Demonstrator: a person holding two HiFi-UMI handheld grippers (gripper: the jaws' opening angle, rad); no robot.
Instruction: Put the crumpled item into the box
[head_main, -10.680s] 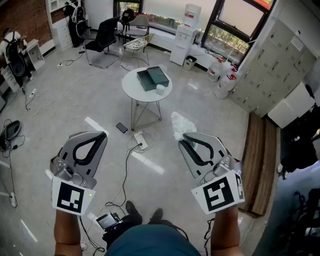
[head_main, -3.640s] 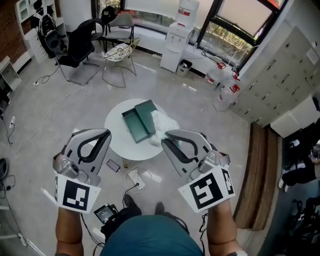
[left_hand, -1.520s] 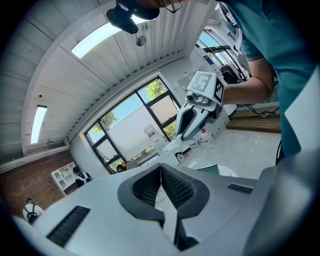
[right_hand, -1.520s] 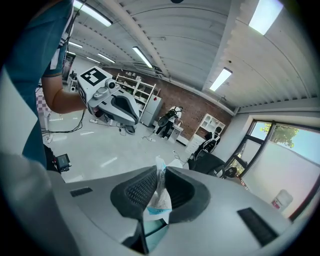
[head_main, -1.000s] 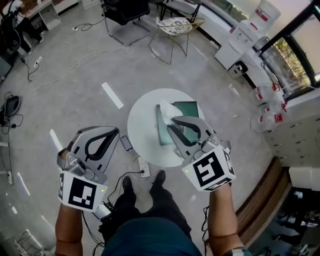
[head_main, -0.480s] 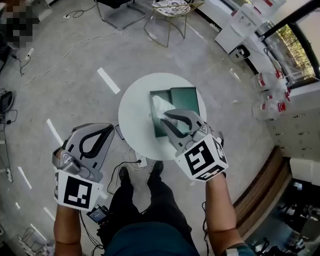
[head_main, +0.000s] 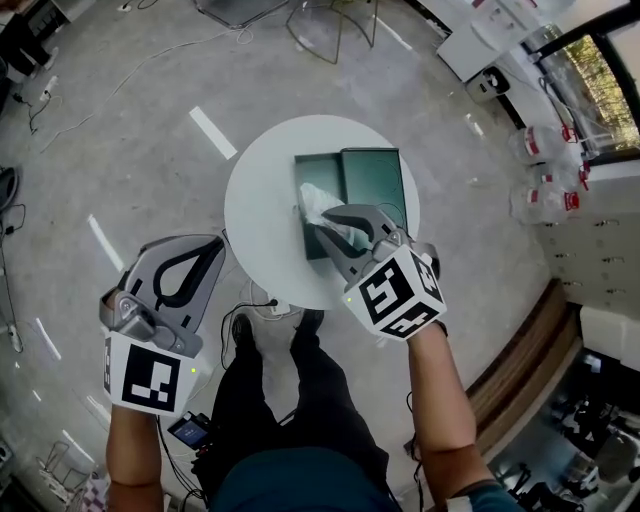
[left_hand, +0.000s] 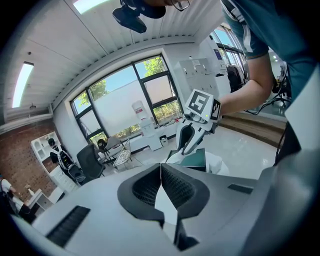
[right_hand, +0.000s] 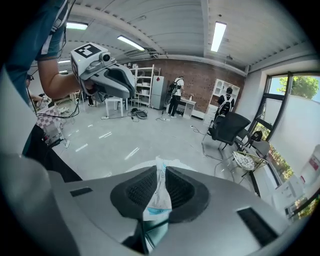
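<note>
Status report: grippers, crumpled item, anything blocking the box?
Left gripper shut, empty. Right gripper shut on crumpled item, above the green box on the table. Nothing seen blocking the box.

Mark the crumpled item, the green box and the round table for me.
crumpled item (head_main: 316, 200): head view, on its white upper folds.
green box (head_main: 372, 178): head view, on the flat green surface of its right half.
round table (head_main: 260, 215): head view, on the bare top left of the box.
</note>
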